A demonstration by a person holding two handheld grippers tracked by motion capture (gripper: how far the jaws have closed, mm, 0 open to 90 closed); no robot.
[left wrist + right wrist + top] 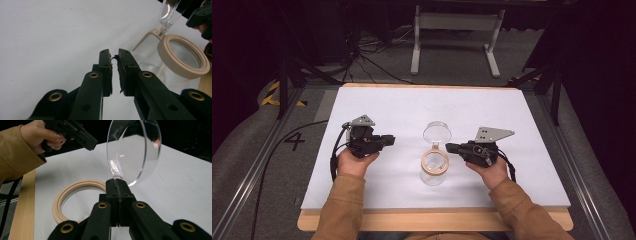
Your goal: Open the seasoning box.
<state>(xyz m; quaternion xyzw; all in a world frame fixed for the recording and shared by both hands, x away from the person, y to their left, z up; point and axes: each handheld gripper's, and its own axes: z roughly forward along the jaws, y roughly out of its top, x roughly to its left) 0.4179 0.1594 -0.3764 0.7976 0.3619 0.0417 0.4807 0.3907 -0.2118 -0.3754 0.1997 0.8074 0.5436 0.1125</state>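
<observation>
Item: clear glass jar (433, 172) with a beige ring (435, 162) round its mouth, standing near the middle of the white desk (377, 107), slightly toward the near edge. Attached part: round clear lid (437, 132), tipped up on edge at the far side of the mouth, where a beige hinge arm joins it to the ring; the jar mouth is uncovered. Step in hand, as judged: the lid is being swung on its hinge, either fully open or back down; which way cannot be told from this one moment. Next move calls for a slow arc about the hinge without dragging the jar, and perhaps steadying of the jar body by the other tool. Right hand-held gripper (449, 147): just right of the jar, pointing left, jaws shut tight with the lid's lower rim (115, 178) pinched between the pads; the hand (488, 169) cups it from the near side, forearm in a tan sleeve rising from the near right. Left hand-held gripper (390, 140): well left of the jar, pointing right toward it, jaws parted by a narrow gap, holding nothing; hand (354, 161) beneath it, forearm from the near left.
</observation>
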